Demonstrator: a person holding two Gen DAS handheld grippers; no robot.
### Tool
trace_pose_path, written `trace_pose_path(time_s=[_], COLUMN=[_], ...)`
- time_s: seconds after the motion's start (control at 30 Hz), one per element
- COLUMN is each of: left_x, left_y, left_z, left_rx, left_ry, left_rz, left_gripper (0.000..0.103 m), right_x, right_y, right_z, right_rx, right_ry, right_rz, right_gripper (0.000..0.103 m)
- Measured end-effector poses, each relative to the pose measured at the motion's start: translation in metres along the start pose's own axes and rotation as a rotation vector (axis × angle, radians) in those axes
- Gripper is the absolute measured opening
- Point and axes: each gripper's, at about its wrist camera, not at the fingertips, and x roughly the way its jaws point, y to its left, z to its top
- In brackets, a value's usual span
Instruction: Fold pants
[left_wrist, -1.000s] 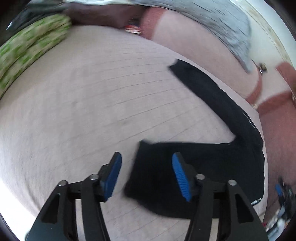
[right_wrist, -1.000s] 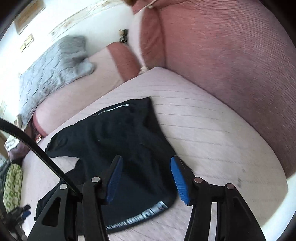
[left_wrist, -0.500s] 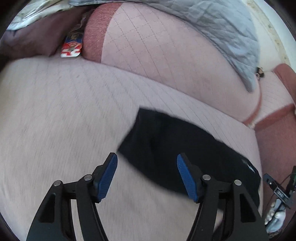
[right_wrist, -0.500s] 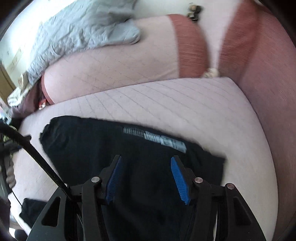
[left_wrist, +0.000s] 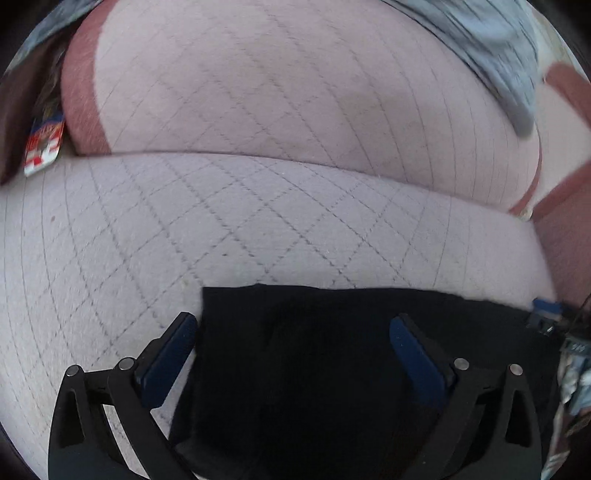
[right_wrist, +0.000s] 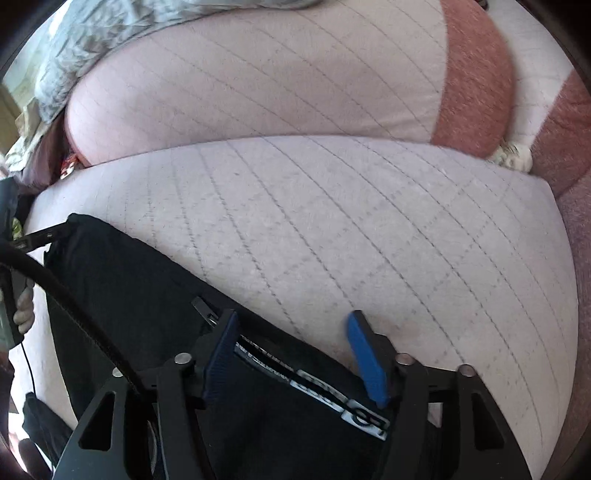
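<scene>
Black pants (left_wrist: 314, 369) lie flat on the pale quilted seat cushion (left_wrist: 221, 221). My left gripper (left_wrist: 295, 354) is open and hangs low over the pants' far left corner, its fingers straddling the cloth edge. In the right wrist view the pants (right_wrist: 129, 280) show a printed grey waistband (right_wrist: 332, 384) and a zipper pull (right_wrist: 203, 310). My right gripper (right_wrist: 295, 354) is open, its blue pads on either side of the waistband at the pants' far edge.
A pink quilted back cushion (left_wrist: 295, 92) rises behind the seat, with a grey blanket (left_wrist: 498, 55) draped over it. A red and white packet (left_wrist: 42, 147) sits in the left gap. A reddish armrest (right_wrist: 480, 74) stands at the right. A black cable (right_wrist: 55, 288) crosses the pants.
Both grippers have swung toward the back cushion and dropped low over the pants' far edge. The left moved from the leg end to the corner; the right now straddles the waistband.
</scene>
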Motion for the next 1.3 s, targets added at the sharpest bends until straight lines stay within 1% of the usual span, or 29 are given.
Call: trace_pose_path(time_s=[0.03,0.07,0.1,0.13,0.17,0.2,0.23,0.33,0.4,0.53,0.6,0.7,0.77,0.83,0.87,0.97,1.03,1.07,1.13,1.2,1.23,1.27,1.3], left_x=[0.001,0.000,-0.005,-0.009,-0.014,-0.021,-0.032,-0.058,-0.076,-0.121,-0.143,-0.178,-0.201,-0.222,-0.230,-0.251,-0.260,-0.261,-0.262,-0.262,-0.263,-0.266,-0.270], left_y=[-0.008,-0.013,-0.017,-0.017,-0.014,-0.012,-0.012,-0.012,-0.015,-0.022,-0.023,-0.022,-0.025,-0.026,-0.028,-0.046,-0.054,-0.054,-0.055,-0.056,-0.054,-0.052,-0.049], left_z=[-0.002,-0.005,-0.007,-0.008,-0.008,-0.009,-0.012,-0.022,-0.031,-0.061,-0.078,-0.114,-0.139,-0.165,-0.180,-0.231,-0.269,-0.282,-0.315,-0.337,-0.350,-0.358,-0.364], left_rx=[0.039,0.071,0.100,0.096,0.067,0.054,0.057,0.038,0.045,0.074,0.072,0.059,0.065,0.083,0.097,0.146,0.184,0.197,0.220,0.238,0.250,0.253,0.247], left_ry=[-0.002,-0.013,-0.030,-0.028,-0.009,-0.024,-0.057,-0.097,-0.119,-0.177,-0.204,-0.253,-0.283,-0.307,-0.314,-0.328,-0.324,-0.318,-0.290,-0.265,-0.248,-0.239,-0.237], left_rz=[0.051,0.092,0.073,0.019,-0.048,-0.048,-0.024,-0.037,-0.045,-0.028,-0.035,-0.051,-0.059,-0.070,-0.071,-0.044,-0.020,-0.012,0.017,0.048,0.068,0.077,0.084], left_gripper=[0.092,0.066,0.049,0.009,0.010,0.010,0.010,0.010,0.010,0.010,0.010,0.010,0.011,0.011,0.011,0.012,0.014,0.015,0.019,0.022,0.026,0.031,0.032], right_x=[0.002,0.003,0.003,0.002,0.000,-0.002,-0.004,-0.021,-0.036,-0.073,-0.090,-0.112,-0.127,-0.136,-0.142,-0.149,-0.153,-0.154,-0.155,-0.155,-0.155,-0.154,-0.153], right_y=[0.004,0.008,0.012,0.015,0.016,0.017,0.018,0.019,0.027,0.049,0.059,0.073,0.080,0.086,0.091,0.098,0.101,0.103,0.103,0.101,0.100,0.101,0.102], right_z=[-0.001,-0.002,-0.004,-0.005,-0.007,-0.009,-0.010,-0.017,-0.024,-0.046,-0.060,-0.090,-0.120,-0.147,-0.166,-0.209,-0.239,-0.252,-0.278,-0.295,-0.303,-0.311,-0.316], right_rx=[-0.013,-0.028,-0.044,-0.043,-0.032,-0.015,-0.003,0.036,0.040,0.026,0.015,0.004,0.002,-0.009,-0.014,-0.004,0.005,0.005,0.016,0.028,0.028,0.021,0.010], right_ry=[-0.001,-0.003,-0.005,-0.005,0.000,-0.001,-0.002,-0.039,-0.067,-0.101,-0.108,-0.115,-0.116,-0.111,-0.106,-0.085,-0.066,-0.057,-0.036,-0.015,-0.001,0.020,0.034], right_rz=[-0.009,-0.023,-0.019,0.011,0.033,0.037,0.044,0.058,0.045,0.021,0.012,-0.001,0.004,0.010,0.012,0.017,0.021,0.020,0.023,0.019,0.013,0.003,-0.004], right_gripper=[0.070,0.064,0.056,0.028,0.014,0.012,0.010,0.009,0.008,0.008,0.008,0.008,0.008,0.008,0.008,0.008,0.008,0.008,0.008,0.008,0.005,0.004,0.004])
